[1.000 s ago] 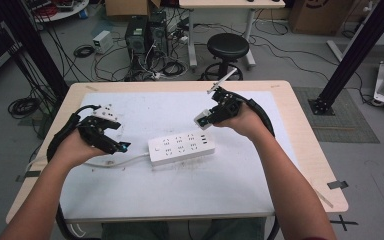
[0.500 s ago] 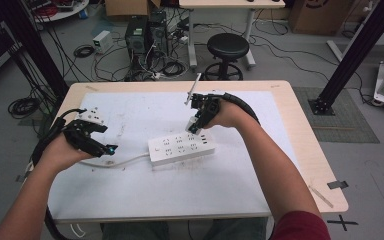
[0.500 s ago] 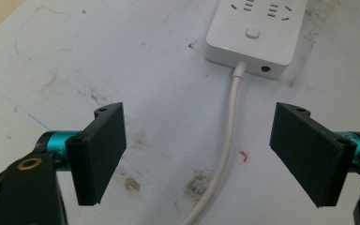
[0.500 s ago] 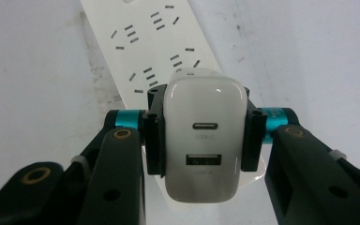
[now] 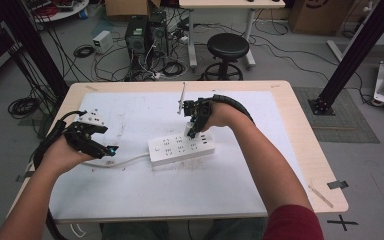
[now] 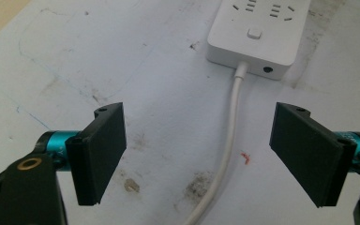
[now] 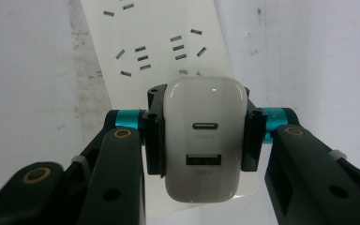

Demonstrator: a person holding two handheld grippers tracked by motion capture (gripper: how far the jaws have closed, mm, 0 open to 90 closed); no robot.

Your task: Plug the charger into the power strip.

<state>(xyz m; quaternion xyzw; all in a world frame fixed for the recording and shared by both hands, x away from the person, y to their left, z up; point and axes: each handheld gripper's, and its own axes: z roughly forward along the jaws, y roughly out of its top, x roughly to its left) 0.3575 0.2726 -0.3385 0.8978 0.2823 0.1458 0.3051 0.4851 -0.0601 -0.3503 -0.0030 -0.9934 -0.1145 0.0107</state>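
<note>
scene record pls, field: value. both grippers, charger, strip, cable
left gripper: open, jaws wide either side of the cable, holding nothing
right gripper: shut on the charger, above the strip
charger: white, USB-C port above a USB-A port, facing the camera
power strip: white, flat on the table, no plug seen in it
cable: white, leaves the strip's end
table: white sheet, stained

Left forearm in from the bottom left corner, left hand (image 5: 60,155) near the left edge of the tabletop. Left gripper (image 6: 199,154) held low, jaws wide apart, nothing between them. Right forearm reaching in from the bottom right edge to the middle. Right gripper (image 7: 200,140) tipped down, jaws closed tight on both sides of a white charger (image 7: 201,143).
</note>
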